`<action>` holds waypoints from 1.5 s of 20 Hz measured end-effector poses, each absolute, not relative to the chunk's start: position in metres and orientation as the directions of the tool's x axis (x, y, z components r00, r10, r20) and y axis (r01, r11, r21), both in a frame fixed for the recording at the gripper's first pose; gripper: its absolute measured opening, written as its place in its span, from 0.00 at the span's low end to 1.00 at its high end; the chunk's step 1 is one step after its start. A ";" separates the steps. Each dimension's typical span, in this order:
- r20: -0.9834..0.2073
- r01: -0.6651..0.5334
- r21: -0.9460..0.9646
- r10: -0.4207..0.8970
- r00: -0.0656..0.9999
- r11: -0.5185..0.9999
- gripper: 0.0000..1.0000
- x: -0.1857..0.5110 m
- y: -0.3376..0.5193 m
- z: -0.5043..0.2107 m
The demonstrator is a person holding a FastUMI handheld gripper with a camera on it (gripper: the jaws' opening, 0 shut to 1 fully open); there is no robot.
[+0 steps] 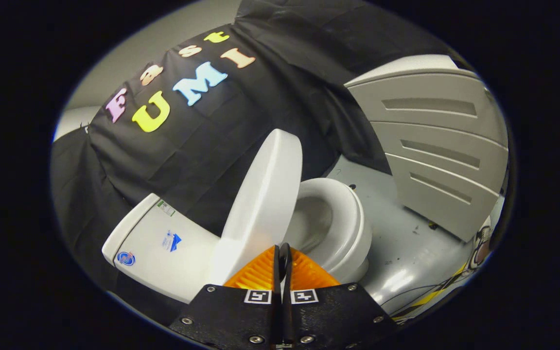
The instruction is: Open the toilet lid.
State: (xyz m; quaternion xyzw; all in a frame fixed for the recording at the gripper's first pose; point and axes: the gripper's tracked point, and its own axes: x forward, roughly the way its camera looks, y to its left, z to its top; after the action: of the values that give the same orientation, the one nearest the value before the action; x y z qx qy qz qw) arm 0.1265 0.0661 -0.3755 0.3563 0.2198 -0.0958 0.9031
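Hand-held gripper point(282, 257): the two orange ribbed fingers point(255, 272) are drawn together with only a thin dark slit between them. Nothing is caught in that slit; they hold nothing. The fingertips sit right at the lower edge of the toilet lid point(263, 194); whether they touch it cannot be told.

Toilet lid: white, raised, standing on edge and tilted back toward the tank point(158, 243), just ahead of the fingers. Its broad face rises up and away from the fingertips.

Toilet seat point(353, 218): white ring beside the lid, on the side away from the tank, uncovered, with the bowl point(311, 221) hollow visible inside it.

Tank: white, on the lid's far side from the seat, with small stickers on its face.

Floor point(406, 248): grey, glossy, beyond the seat, with a few dark specks.

Grey panel point(435, 141): louvred with long slots, standing on the floor past the seat, well apart from the toilet.
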 end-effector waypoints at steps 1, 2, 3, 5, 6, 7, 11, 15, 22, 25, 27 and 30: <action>-0.475 0.337 0.587 -0.023 0.879 0.737 0.00 0.127 0.066 -0.371; -0.481 0.341 0.582 -0.026 0.877 0.738 0.00 0.127 0.066 -0.365; -0.483 0.341 0.581 -0.024 0.875 0.739 0.00 0.127 0.069 -0.360; -0.491 0.341 0.567 -0.025 0.871 0.750 0.00 0.130 0.074 -0.352; -0.501 0.343 0.546 -0.030 0.865 0.764 0.00 0.131 0.075 -0.349; -0.513 0.347 0.523 -0.038 0.858 0.779 0.00 0.133 0.075 -0.347; -0.495 0.321 0.472 -0.055 0.867 0.821 0.00 0.135 0.085 -0.324; -0.481 0.283 0.392 -0.067 0.874 0.876 0.00 0.140 0.100 -0.301; -0.473 0.237 0.214 -0.112 0.874 0.947 0.00 0.146 0.123 -0.264; -0.458 0.217 0.153 -0.126 0.880 0.964 0.00 0.151 0.139 -0.248; -0.449 0.205 0.110 -0.135 0.883 0.973 0.00 0.153 0.148 -0.239; -0.431 0.183 0.074 -0.134 0.892 0.980 0.00 0.156 0.165 -0.224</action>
State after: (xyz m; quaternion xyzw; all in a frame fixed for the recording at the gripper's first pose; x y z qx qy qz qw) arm 0.1564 0.1648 -0.2236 0.0565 0.2172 -0.0816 0.9711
